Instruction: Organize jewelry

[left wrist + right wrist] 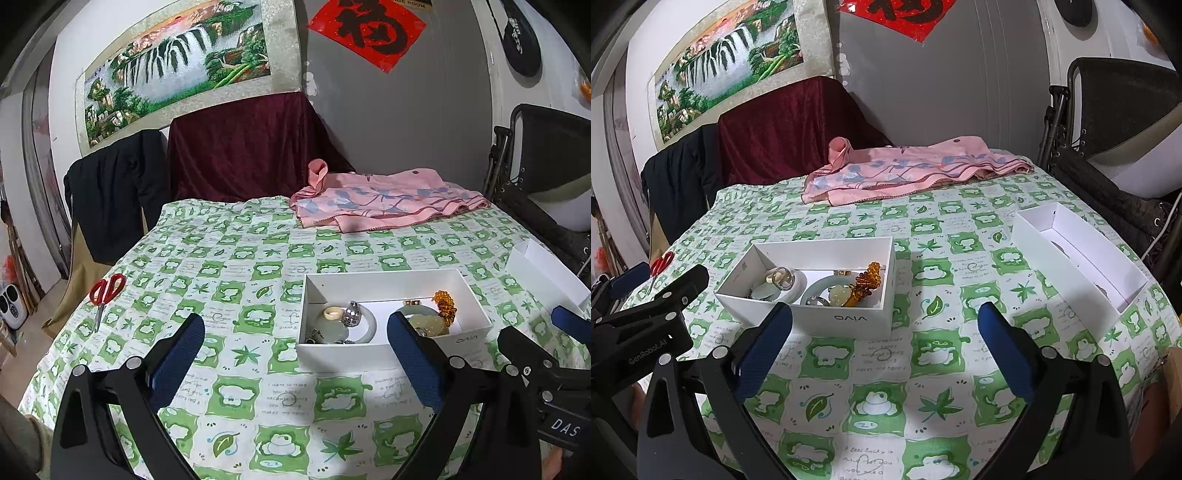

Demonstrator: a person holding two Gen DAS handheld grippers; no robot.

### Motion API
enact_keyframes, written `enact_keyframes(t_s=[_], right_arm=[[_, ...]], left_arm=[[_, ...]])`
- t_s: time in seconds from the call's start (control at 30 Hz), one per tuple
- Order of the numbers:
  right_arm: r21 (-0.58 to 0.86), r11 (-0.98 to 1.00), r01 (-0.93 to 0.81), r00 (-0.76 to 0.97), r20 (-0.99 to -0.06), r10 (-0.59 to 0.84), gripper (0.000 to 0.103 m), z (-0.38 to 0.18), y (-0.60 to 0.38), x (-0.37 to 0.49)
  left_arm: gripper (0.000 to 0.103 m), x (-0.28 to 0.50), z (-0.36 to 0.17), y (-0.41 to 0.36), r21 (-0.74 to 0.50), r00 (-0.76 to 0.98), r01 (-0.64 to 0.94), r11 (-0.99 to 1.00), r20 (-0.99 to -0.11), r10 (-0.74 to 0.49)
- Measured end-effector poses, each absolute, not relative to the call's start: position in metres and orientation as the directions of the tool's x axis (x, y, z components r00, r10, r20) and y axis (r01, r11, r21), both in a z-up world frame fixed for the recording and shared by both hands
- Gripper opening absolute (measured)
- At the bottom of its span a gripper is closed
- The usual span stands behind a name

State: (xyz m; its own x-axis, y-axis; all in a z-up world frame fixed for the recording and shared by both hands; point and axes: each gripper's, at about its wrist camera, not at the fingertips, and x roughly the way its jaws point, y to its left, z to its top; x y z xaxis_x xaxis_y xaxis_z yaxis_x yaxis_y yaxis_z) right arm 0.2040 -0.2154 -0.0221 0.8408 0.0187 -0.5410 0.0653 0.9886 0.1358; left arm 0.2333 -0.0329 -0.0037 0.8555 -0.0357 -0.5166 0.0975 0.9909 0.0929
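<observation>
A green-and-white checked cloth (240, 266) with leaf and cloud motifs is covering the table. The two boxes (846, 317) (1071, 258) are showing white. Amber beads (445, 304), a pale green bangle (369, 325) and a cream ring (334, 314) are lying in the left one. Red-handled scissors (105, 291) are lying far left. A pink floral scarf (905, 170) is lying far. The finger pads (764, 343) are showing blue on black.

1. Bare tablecloth (871, 406) lies open between both grippers and the jewelry box (846, 317)
2. A clear strip separates that box from the empty white box (1067, 258)
3. The pink cloth (908, 173) blocks the far edge; scissors (105, 291) sit far left
</observation>
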Motion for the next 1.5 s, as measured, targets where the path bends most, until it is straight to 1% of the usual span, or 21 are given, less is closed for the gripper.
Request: enact_keyframes(t_s=[1.5], right_arm=[[0.142,0.988,0.068,0.843,-0.537,0.019,0.096,-0.0216,-0.2177,0.2044]], left_arm=[[0.097,0.2303,-0.0051,-0.0304,0.107,0.857,0.096,0.990,-0.515,-0.027]])
